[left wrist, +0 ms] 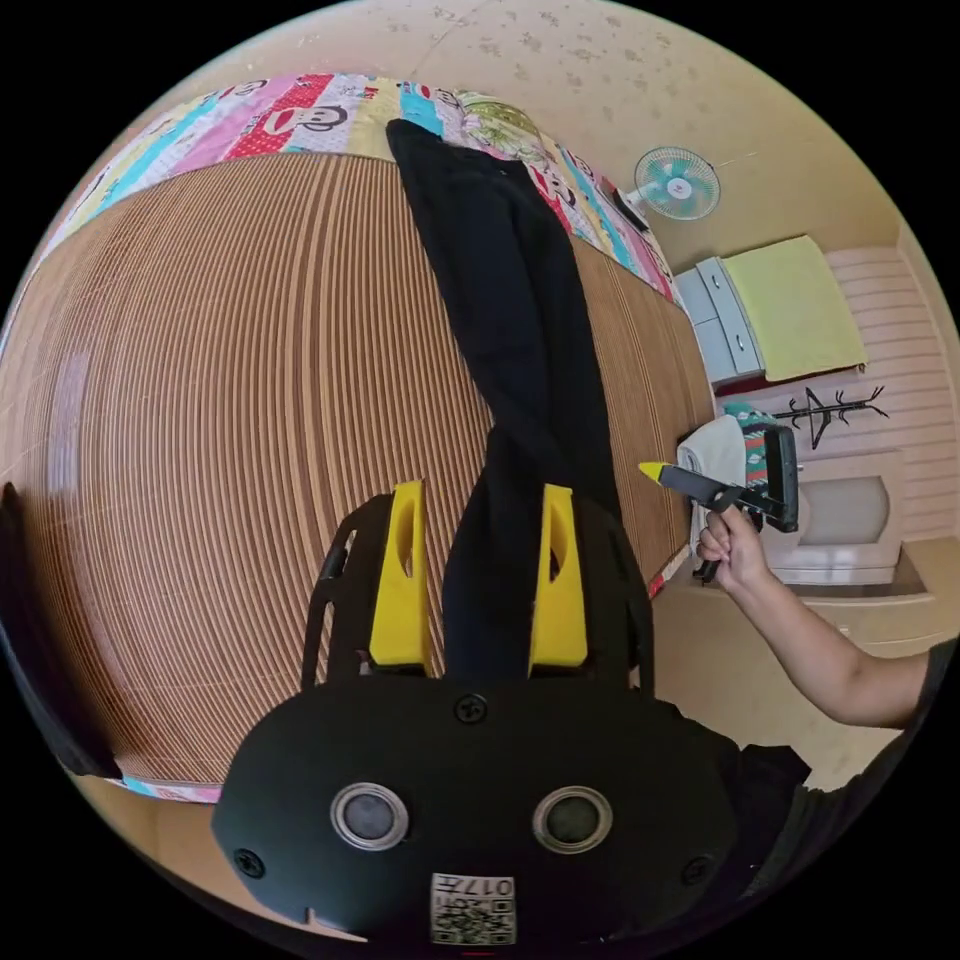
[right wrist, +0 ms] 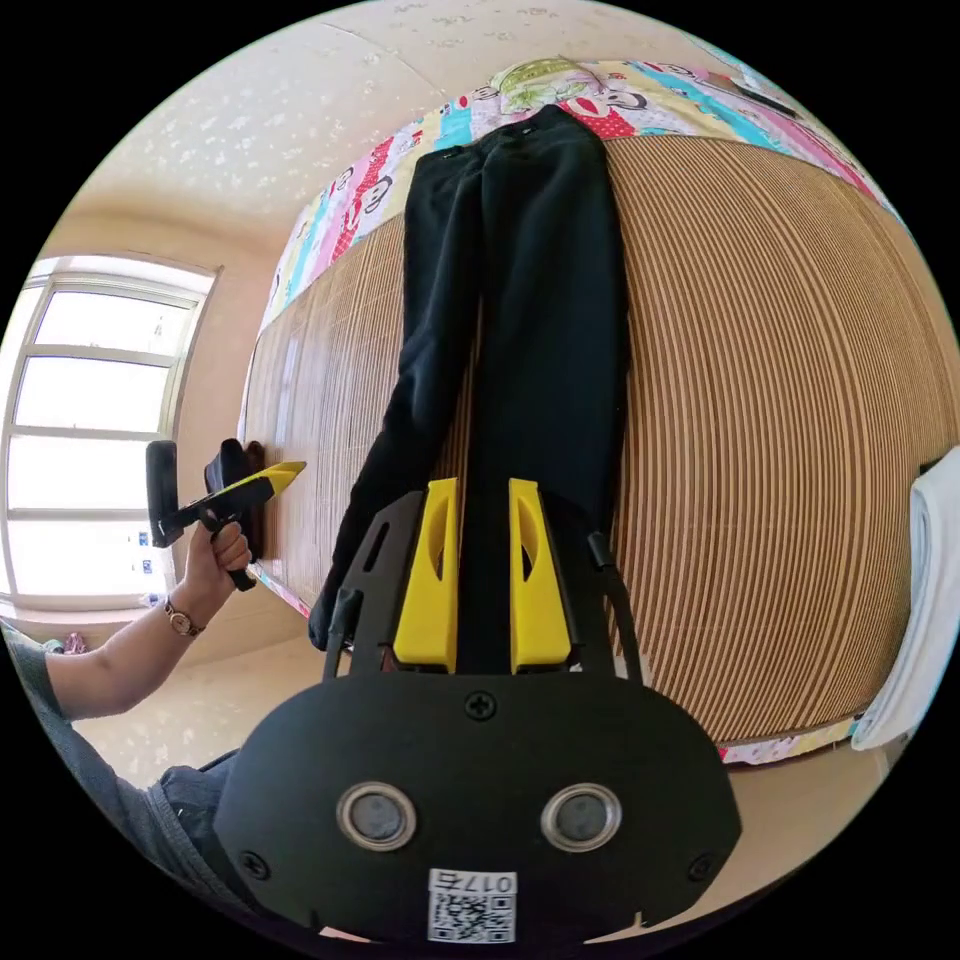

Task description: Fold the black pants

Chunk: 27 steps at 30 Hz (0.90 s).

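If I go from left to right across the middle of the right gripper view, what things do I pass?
Window → left gripper held in a hand → black pants → bare bamboo mat → white cloth.

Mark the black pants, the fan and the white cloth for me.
black pants (right wrist: 540, 300): right gripper view, middle of a leg.
fan (left wrist: 678, 184): left gripper view, centre of the grille.
white cloth (right wrist: 925, 620): right gripper view, folded part hanging at the bed's edge.

A printed code label (left wrist: 473, 908) is seen on each gripper's camera housing (right wrist: 478, 790), its digits left unread here.
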Each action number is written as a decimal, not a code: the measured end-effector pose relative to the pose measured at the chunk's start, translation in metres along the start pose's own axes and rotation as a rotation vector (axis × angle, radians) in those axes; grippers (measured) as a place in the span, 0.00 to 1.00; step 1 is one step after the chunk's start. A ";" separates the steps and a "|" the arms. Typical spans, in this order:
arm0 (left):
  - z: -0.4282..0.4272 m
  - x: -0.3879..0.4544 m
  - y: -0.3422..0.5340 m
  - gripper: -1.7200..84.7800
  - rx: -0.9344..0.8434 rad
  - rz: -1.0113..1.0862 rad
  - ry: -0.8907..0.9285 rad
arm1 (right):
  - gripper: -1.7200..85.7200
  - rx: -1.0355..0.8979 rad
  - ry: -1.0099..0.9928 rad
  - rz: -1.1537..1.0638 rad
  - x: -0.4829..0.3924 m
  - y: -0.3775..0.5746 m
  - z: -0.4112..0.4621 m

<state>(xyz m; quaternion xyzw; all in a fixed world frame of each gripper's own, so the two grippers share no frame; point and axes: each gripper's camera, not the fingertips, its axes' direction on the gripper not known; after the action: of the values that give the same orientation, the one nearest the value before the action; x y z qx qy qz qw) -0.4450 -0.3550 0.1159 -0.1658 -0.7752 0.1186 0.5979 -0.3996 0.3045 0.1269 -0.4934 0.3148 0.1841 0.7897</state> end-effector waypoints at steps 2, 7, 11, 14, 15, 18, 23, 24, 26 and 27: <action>0.004 0.012 0.009 0.23 -0.013 0.045 0.056 | 0.13 -0.003 -0.016 0.002 0.010 0.009 0.006; 0.009 0.046 0.009 0.19 -0.071 0.125 -0.082 | 0.13 -0.015 -0.038 0.040 0.048 0.003 0.003; 0.016 0.021 -0.016 0.05 -0.247 0.041 -0.146 | 0.13 0.025 -0.065 0.059 0.079 -0.010 -0.034; -0.047 -0.023 -0.018 0.04 -0.071 -0.007 0.463 | 0.14 0.048 -0.060 0.047 0.105 -0.013 -0.074; -0.071 -0.044 -0.011 0.03 0.016 -0.040 0.638 | 0.15 0.059 -0.038 0.046 0.118 -0.011 -0.090; -0.107 -0.083 0.012 0.03 0.113 -0.166 0.621 | 0.16 0.018 0.057 0.028 0.153 -0.007 -0.110; -0.104 -0.103 0.006 0.03 -0.010 -0.230 0.197 | 0.13 -0.180 -0.017 0.010 0.206 -0.003 -0.091; -0.099 -0.100 0.002 0.03 -0.028 -0.212 0.116 | 0.08 -0.188 -0.035 0.008 0.214 -0.002 -0.095; -0.095 -0.093 -0.003 0.03 -0.051 -0.176 0.098 | 0.07 -0.224 -0.087 -0.005 0.227 -0.002 -0.101; -0.097 -0.089 -0.003 0.04 -0.050 -0.169 0.138 | 0.07 -0.224 -0.102 0.002 0.236 0.002 -0.111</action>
<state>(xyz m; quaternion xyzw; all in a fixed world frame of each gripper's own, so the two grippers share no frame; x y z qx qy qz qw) -0.3309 -0.3947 0.0626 -0.1222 -0.7460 0.0368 0.6535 -0.2619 0.2015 -0.0695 -0.5683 0.2519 0.2437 0.7444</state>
